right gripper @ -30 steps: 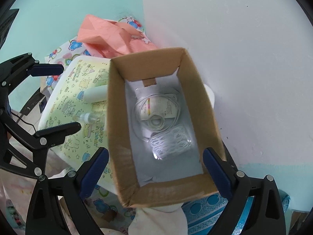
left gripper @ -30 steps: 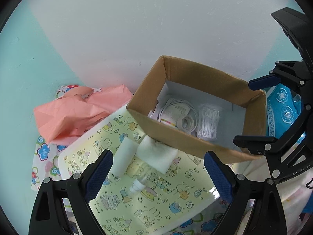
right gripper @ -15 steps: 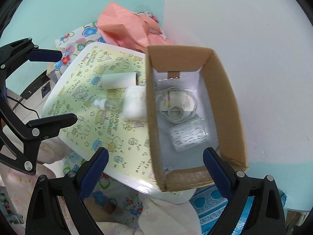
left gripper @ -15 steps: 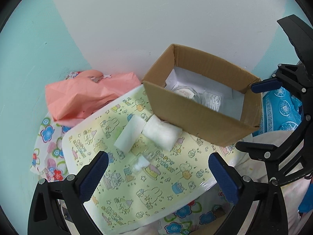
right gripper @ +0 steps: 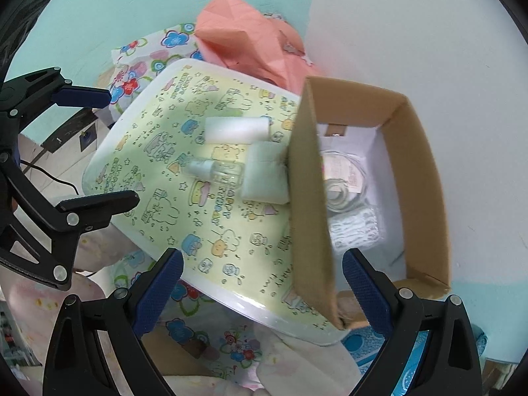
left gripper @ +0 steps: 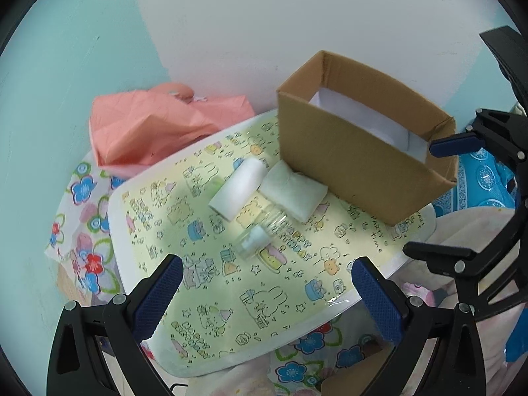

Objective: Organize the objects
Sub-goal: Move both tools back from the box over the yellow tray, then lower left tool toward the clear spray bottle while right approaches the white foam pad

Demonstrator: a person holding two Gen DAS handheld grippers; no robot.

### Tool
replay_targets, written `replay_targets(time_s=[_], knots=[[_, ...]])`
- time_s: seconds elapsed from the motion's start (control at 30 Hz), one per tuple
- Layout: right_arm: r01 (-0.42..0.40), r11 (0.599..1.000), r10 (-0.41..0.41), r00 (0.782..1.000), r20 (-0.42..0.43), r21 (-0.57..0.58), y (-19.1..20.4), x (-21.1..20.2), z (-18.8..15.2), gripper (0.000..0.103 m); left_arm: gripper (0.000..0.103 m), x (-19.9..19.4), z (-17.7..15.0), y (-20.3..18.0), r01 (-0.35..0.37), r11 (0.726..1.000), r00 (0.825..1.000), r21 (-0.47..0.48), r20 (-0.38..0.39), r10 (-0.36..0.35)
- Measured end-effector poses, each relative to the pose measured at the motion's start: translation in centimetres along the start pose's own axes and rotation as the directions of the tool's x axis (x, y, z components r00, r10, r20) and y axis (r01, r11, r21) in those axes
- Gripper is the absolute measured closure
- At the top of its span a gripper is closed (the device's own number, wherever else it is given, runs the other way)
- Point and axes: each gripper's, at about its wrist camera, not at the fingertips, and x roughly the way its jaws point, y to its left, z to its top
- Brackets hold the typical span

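Brown cardboard box [left gripper: 359, 161], open-topped, stands on my yellow cartoon-printed tray [left gripper: 250, 283]; beside it lie a folded white pad [left gripper: 293, 194], a white roll [left gripper: 239, 188] and a clear capped bottle [left gripper: 260, 234]. My left gripper [left gripper: 264, 293] and right gripper [right gripper: 260, 283] both gape, empty.

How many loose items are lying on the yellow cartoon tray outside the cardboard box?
3: a white roll farthest from the cardboard box, a folded white pad against the box's wall, and a clear small bottle lying beside them. The box may hide more.
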Motion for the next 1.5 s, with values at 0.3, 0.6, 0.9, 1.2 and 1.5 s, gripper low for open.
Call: replay_targets(time_s=[0.3,0.6,0.9,1.2,1.5], knots=[[-0.028,1.0,0.028,1.0,-0.006,0.006,2.0,2.2,0.8,0.004,0.0,2.0,-1.4,1.9,-0.002,0.999,1.0,-0.041,-0.029,0.001],[-0.017,0.999,0.018,1.0,-0.015,0.033,2.0,5.3,0.9,0.004,0.0,5.3,-2.2,3.1,-0.005,0.998,0.998,-0.061,-0.065,0.001],[0.042,0.999,-0.042,0.999,-0.003,0.011,2.6,7.3,1.4,0.004,0.0,8.2,-2.6,4.0,0.021,0.997,0.994,-0.077,-0.101,-0.029],[0.053,0.997,-0.051,0.998,0.026,-0.056,4.7,8.2,2.6,0.004,0.0,10.4,-3.4,5.3,0.02,0.996,0.99,-0.084,-0.138,-0.032],[0.037,0.999,-0.037,0.999,-0.007,-0.008,4.2,11.1,3.2,0.004,0.0,12.0,-4.3,6.9,0.004,0.996,0.985,-0.094,-0.173,-0.02]])
